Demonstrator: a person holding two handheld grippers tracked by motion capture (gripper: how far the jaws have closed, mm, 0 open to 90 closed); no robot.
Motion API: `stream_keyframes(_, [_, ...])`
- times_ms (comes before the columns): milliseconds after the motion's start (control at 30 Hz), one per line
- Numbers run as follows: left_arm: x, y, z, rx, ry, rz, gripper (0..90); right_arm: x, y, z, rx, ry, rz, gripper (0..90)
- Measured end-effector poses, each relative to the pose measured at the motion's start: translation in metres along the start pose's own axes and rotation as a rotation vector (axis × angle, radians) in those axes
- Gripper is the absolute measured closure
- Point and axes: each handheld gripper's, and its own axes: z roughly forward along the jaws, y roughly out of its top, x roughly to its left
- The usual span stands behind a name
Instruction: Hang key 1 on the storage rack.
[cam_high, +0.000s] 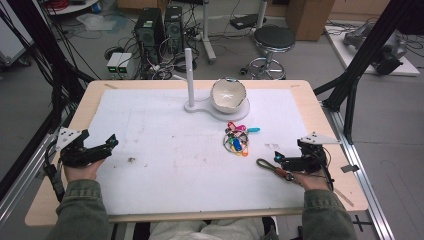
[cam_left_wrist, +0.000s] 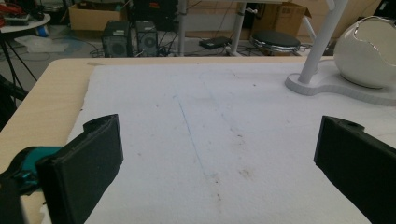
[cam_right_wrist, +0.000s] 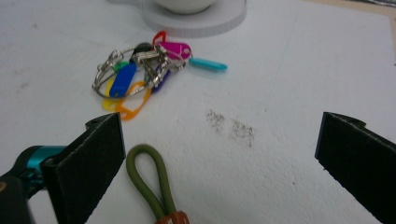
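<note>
In the high view, the left gripper rests on the white foam mat, far from the bunch of plastic key tags. The right gripper sits just beside an olive cord loop.

In the left gripper view, its flat black pads stand wide apart, holding nothing.

In the right gripper view, matte pads gape empty; the rubbery loop lies beside the left pad, with the glossy tags beyond.

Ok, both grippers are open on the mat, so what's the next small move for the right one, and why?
Probably ease the right gripper forward toward the bunch of keys and centre it between the jaws. They stand wide open with nothing between them; the keys lie just ahead on the white mat, apart from the green cord loop beside the jaw.
</note>
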Motion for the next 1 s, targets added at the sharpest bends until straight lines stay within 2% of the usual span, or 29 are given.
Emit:
stream_keyframes(300, [0.000,0.000,0.000,0.004,0.004,0.003,1.7,-0.004,0.000,-0.004,0.082,0.020,-0.063,0.6])
stream_keyframes(367, [0.000,0.000,0.001,0.007,0.003,0.004,1.7,-0.005,0.001,-0.003,0.108,0.027,-0.087,0.6])
stream_keyframes(500, [0.000,0.000,0.001,0.005,0.002,0.000,1.7,-0.006,0.002,0.000,0.139,0.037,-0.105,0.6])
stream_keyframes(767, [0.000,0.000,0.001,0.005,0.000,-0.003,1.7,-0.006,0.001,0.006,0.178,0.072,-0.108,0.7])
stream_keyframes(1000, [0.001,0.000,0.001,0.011,-0.004,-0.003,1.7,-0.008,-0.003,0.011,0.232,0.094,-0.111,1.1])
